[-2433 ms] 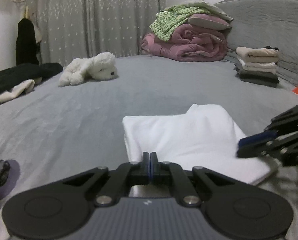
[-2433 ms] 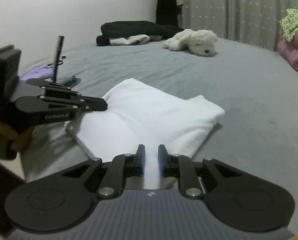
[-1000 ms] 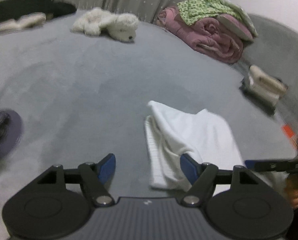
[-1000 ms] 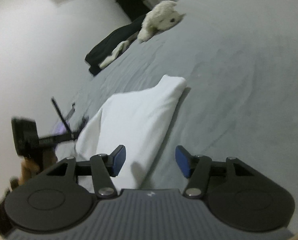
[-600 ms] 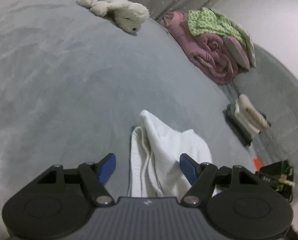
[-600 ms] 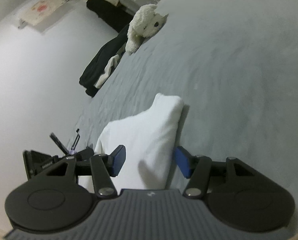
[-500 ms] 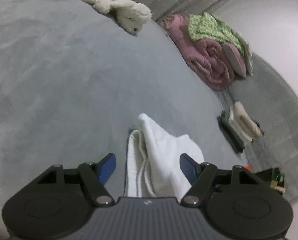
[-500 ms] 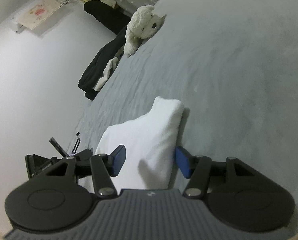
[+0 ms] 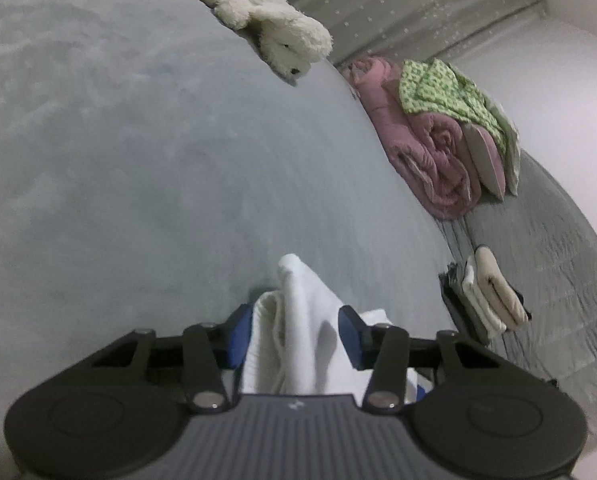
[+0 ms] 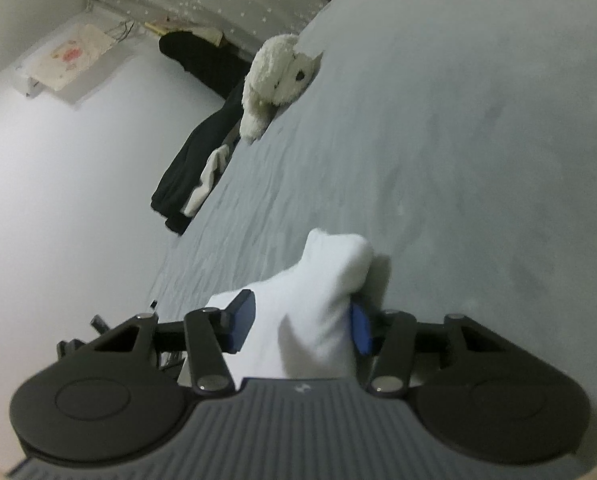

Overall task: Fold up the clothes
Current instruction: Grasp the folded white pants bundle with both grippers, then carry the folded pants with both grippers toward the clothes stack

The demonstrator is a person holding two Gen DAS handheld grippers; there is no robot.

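A folded white garment (image 9: 298, 292) lies on the grey bed (image 9: 138, 200). In the left wrist view one end of it bunches up between the fingers of my left gripper (image 9: 294, 336). Those jaws are closing, and both blue pads touch the cloth's sides. The right wrist view shows the garment's other end (image 10: 330, 264) rising as a thick fold between the fingers of my right gripper (image 10: 300, 324). Its jaws are closing too, with the pads against the cloth. Both views are tilted by the roll of the hands.
A white plush toy (image 9: 274, 40) lies far back on the bed, and a rolled pink quilt (image 9: 430, 160) sits under a green cloth (image 9: 442, 88). A stack of folded clothes (image 9: 486, 296) is at the right. Dark clothes (image 10: 194, 160) lie at the bed's far edge.
Both grippers rolled and moved in over the garment's two ends. Their jaws went from wide open beside the cloth to narrowed onto it, bunching the folds upward.
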